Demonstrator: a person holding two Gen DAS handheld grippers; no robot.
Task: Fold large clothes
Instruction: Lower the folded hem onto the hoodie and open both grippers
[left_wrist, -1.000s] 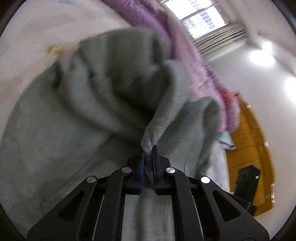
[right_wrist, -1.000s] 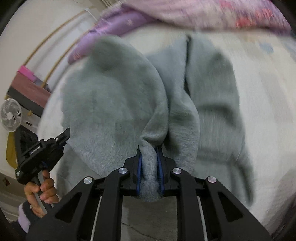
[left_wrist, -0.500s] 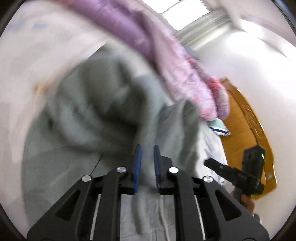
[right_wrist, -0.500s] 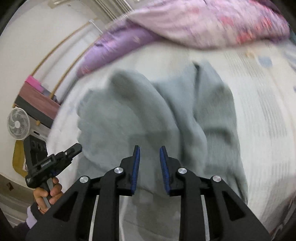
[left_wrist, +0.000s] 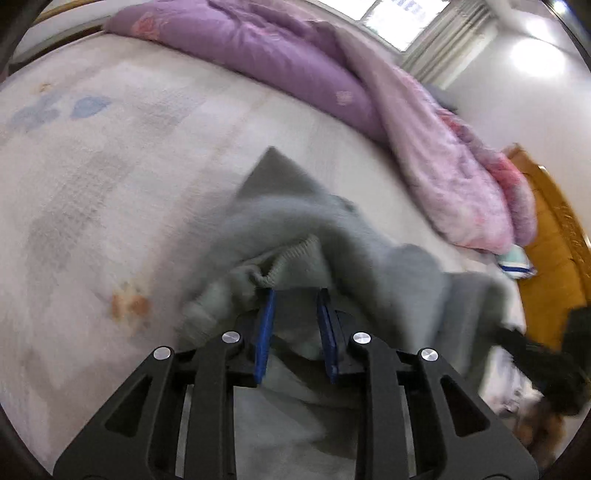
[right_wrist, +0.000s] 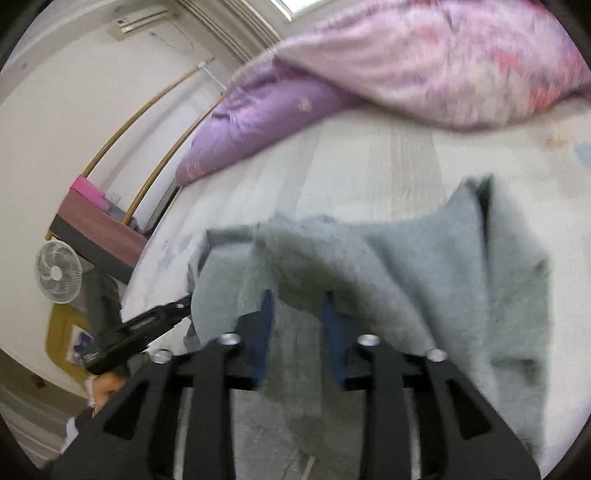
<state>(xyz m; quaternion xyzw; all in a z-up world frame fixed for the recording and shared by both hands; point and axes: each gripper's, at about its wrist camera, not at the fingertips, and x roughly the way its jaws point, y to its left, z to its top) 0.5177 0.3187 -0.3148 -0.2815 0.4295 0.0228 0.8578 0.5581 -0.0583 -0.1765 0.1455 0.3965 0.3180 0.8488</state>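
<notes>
Fleece, grey-green and soft, makes up the bulky sweatshirt (left_wrist: 332, 236) that lies rumpled on the pale woven bed cover (left_wrist: 110, 177), lower centre in both wrist views. In the left wrist view a ribbed knit cuff (left_wrist: 295, 254) pokes out of the heap at about 12 o'clock from the left gripper (left_wrist: 295, 299), just beyond its blue pads. That gripper's jaws have just been opening and stand narrowly apart; loose cloth lies under the gap, but the pads press on nothing. A flat corner of the garment points toward 11 o'clock on the cover.

In the right wrist view the right gripper (right_wrist: 297, 299) has also just been opening its jaws, and they stand moderately wide. A fuzzy fold of the sweatshirt drapes over the tips of the black fingers (right_wrist: 266, 325) and hangs through the gap, not pinched. The garment spreads from there toward 2 o'clock in thick rounded folds with a dark crease.

Beyond it, at 12 o'clock, a purple quilted duvet (right_wrist: 266, 122) and a pink floral blanket (right_wrist: 424, 62) are bunched along the far edge of the bed. At 9 o'clock stands a white round fan (right_wrist: 58, 271). At 8 o'clock the other gripper's black body shows, with a hand (right_wrist: 105, 387) below it, blurred.
</notes>
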